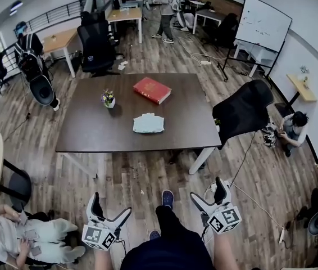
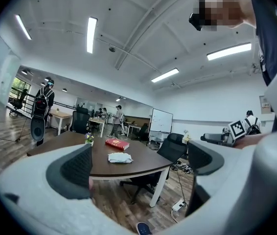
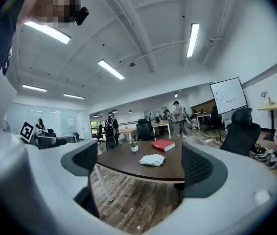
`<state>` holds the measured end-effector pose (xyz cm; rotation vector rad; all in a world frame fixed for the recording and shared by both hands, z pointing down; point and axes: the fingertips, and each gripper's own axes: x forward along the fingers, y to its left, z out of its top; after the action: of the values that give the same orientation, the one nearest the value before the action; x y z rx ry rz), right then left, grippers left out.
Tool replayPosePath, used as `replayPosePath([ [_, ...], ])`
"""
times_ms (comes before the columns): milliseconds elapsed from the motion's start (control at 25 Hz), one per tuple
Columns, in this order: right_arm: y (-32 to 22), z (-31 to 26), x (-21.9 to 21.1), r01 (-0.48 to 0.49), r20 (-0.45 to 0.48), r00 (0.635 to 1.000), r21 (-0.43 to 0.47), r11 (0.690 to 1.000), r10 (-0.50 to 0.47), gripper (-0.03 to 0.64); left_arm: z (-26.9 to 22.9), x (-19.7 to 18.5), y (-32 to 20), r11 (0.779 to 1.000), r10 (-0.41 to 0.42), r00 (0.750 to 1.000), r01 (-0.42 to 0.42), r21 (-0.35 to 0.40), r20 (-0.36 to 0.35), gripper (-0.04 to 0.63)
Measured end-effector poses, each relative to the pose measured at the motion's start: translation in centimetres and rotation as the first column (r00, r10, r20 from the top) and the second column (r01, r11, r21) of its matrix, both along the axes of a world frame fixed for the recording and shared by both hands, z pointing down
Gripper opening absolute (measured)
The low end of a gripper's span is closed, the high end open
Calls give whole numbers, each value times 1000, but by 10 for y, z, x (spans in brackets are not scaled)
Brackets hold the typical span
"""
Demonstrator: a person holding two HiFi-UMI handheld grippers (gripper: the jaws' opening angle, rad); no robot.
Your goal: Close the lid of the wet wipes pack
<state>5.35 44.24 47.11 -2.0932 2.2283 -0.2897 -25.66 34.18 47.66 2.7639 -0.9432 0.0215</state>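
Well back from table (image 1: 86,131), wet wipes pack (image 1: 148,123) untouched; left gripper (image 1: 111,206), right gripper (image 1: 208,190) jaws wide, empty.

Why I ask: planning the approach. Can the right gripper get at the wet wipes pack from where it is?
Probably not yet: the right gripper, open and empty, hangs well short of the table. Nothing stands before the wet wipes pack, so stepping closer should do.

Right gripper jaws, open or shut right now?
Open. The right gripper shows both pads wide apart, nothing between them; the wet wipes pack lies far off on the table.
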Motion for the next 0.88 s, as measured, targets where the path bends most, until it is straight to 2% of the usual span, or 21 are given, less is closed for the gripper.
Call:
replayPosePath([
  [400,-72,3,18,38,6,999,11,999,-38,543,5,15,-58,1000,-21,1000,21,-8,0,599],
  [600,-112,0,37,51,1,999,4,999,-51,543,4,39,-90,1000,-15,1000,15,-9,14,598],
  [760,-143,1,58,72,55,996,-10,997,-72,541,4,56,-119,999,-37,999,37,-23,10,597],
  [880,-165,3,75,84,60,995,-22,996,-82,541,0,71,-139,998,-52,999,52,-23,8,597],
])
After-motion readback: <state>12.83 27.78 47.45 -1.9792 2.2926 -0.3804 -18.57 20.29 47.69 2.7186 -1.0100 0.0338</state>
